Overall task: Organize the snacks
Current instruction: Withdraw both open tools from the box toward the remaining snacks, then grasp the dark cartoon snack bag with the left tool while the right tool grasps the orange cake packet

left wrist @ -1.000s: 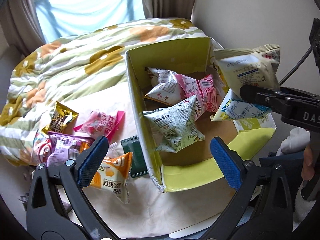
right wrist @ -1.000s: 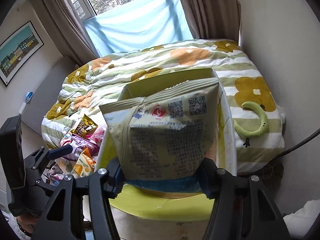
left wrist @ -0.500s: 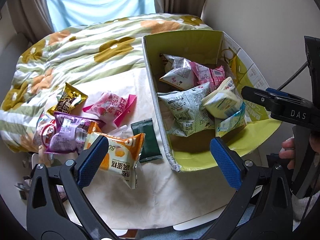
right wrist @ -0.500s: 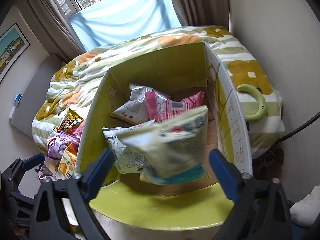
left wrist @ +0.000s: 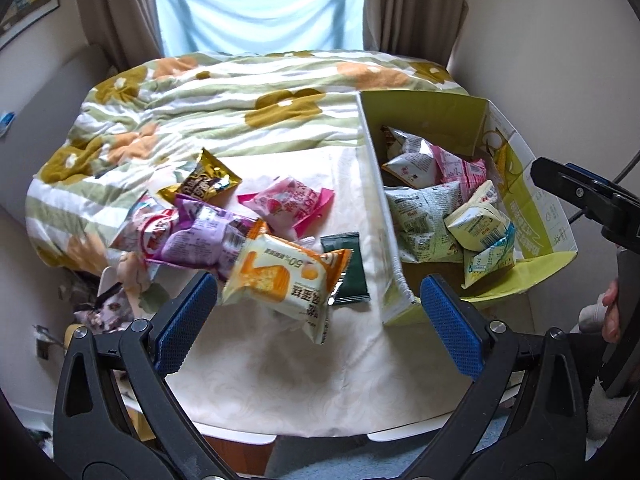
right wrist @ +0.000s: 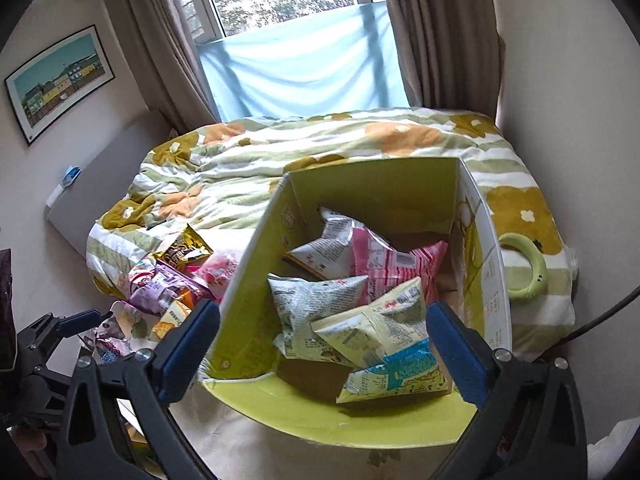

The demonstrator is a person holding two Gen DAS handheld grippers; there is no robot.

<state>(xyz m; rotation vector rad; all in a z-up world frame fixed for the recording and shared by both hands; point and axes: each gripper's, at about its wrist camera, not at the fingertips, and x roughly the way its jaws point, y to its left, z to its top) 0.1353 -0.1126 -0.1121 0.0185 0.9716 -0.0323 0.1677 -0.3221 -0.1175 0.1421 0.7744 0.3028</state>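
Both my tongs, left (left wrist: 318, 314) and right (right wrist: 322, 346), gape wide and empty. The box (right wrist: 376, 188) holds four packets; bare cloth (left wrist: 288, 364) lies near me.

From my left wrist view, the purple packet (left wrist: 196, 236) covers most of the red-and-white packet (left wrist: 146, 228). The box wall (right wrist: 256, 280) hides most of the loose packets from my right camera. The print on the orange packet (left wrist: 280, 280) is too small to read.
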